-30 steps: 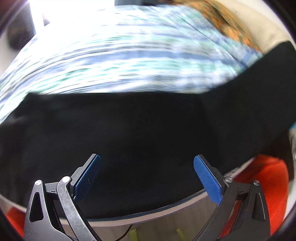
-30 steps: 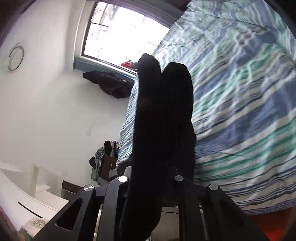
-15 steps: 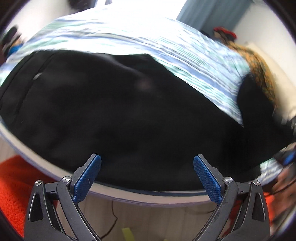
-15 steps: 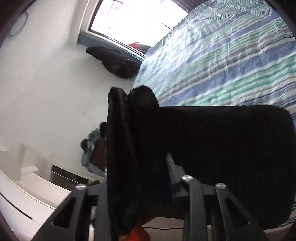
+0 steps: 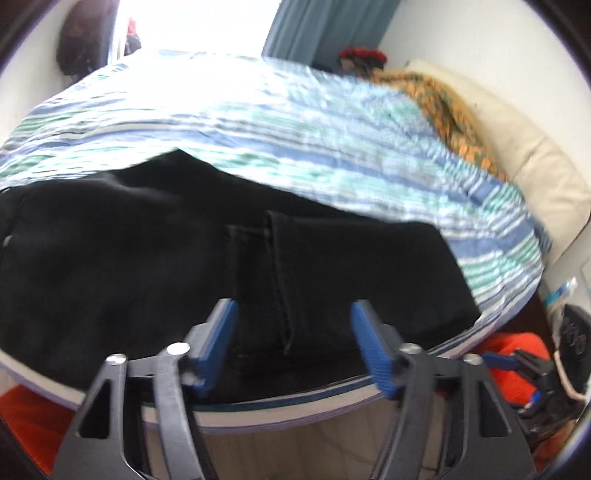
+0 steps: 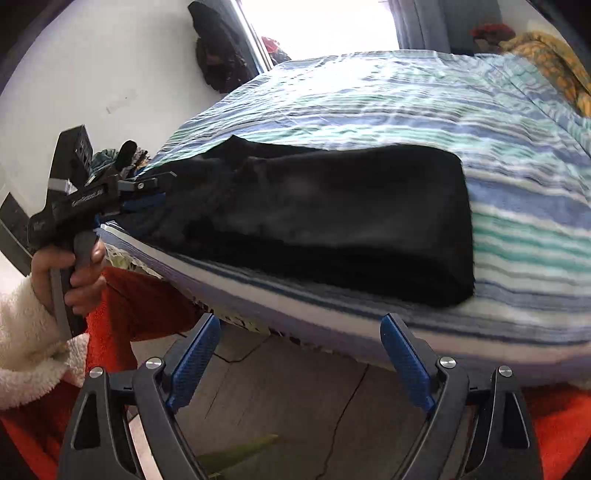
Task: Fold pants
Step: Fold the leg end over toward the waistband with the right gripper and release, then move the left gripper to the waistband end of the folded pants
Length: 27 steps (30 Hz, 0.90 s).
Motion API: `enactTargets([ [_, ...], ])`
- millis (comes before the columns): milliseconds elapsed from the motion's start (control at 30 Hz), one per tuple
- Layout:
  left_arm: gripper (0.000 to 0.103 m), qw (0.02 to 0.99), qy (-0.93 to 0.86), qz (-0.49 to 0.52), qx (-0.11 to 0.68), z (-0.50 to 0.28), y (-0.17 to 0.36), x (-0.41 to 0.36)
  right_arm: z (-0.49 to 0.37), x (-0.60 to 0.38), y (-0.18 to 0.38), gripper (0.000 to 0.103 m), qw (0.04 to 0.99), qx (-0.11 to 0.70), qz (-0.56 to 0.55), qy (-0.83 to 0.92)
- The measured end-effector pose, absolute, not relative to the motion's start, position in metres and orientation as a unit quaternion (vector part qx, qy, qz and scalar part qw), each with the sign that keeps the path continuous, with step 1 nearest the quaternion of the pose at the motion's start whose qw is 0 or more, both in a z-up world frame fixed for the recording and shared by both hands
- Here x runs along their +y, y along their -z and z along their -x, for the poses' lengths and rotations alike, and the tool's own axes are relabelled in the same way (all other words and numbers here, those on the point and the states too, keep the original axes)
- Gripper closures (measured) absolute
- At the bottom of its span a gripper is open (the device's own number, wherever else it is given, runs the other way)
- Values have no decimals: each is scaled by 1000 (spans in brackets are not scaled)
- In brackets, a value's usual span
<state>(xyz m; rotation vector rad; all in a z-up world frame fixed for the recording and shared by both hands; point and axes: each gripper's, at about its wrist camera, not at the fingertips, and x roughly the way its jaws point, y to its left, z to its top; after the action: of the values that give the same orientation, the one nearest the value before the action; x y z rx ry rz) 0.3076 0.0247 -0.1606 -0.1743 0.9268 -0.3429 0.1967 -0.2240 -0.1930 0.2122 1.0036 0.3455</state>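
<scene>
Bedroom, daylit; bright window [image 6: 317, 22] at the far side, white wall [image 6: 110, 74] to its left.

Bed [image 6: 369, 314]: striped duvet [image 5: 295, 122] in blue, teal and white; orange patterned cloth [image 5: 450, 110] and cream pillow [image 5: 535, 166] at the far right end.

Pants [image 5: 147, 266]: black, folded over on themselves, lying flat on the duvet along the near edge of the bed. Hemmed leg ends [image 5: 280, 280] sit on top, near the middle of the fold.

Left gripper [image 5: 293, 339]: blue pads, jaws half-spread and just been closing. Leg ends lie in line between the pads; whether the pads touch the cloth cannot be told. In the right wrist view it [image 6: 155, 188] reaches to the left end of the pants, held by a hand [image 6: 70, 273] in a white fleece sleeve [image 6: 29, 354].

Right gripper [image 6: 299, 358]: released, jaws wide and just been opening, nothing between them. It hangs off the bed edge, clear of the pants, over the floor [image 6: 295, 424].

Orange-red fabric [image 6: 140, 306]: below the bed edge, beside the sleeve.
</scene>
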Motion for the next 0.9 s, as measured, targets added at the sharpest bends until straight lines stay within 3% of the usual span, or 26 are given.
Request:
enactTargets([
  [33, 57, 870, 163, 84, 459, -314, 169, 19, -193, -228, 188, 15, 863, 466, -106, -163],
  [200, 72, 855, 153, 75, 491, -320, 186, 15, -189, -237, 186, 15, 881, 442, -82, -151],
  [333, 96, 861, 135, 67, 485, -322, 180, 15, -185, -242, 181, 15, 880, 444, -86, -145],
  [600, 98, 862, 85, 60, 496, -304, 189, 28, -181, -254, 181, 15, 887, 428, -112, -133],
  [700, 94, 865, 85, 55, 491, -304, 189, 25, -187, -252, 187, 15, 881, 442, -111, -130],
  [767, 72, 867, 93, 63, 486, -303, 184, 25, -189, -253, 189, 15, 876, 451, -109, -129],
  [800, 48, 870, 91, 66, 480, -301, 181, 27, -191, -252, 190, 15, 875, 454, -108, -129],
  [833, 31, 877, 80, 64, 469, -298, 179, 29, -192, -251, 191, 15, 874, 456, -106, -128],
  [900, 26, 889, 63, 59, 450, -293, 173, 35, -193, -250, 194, 15, 874, 457, -101, -127],
])
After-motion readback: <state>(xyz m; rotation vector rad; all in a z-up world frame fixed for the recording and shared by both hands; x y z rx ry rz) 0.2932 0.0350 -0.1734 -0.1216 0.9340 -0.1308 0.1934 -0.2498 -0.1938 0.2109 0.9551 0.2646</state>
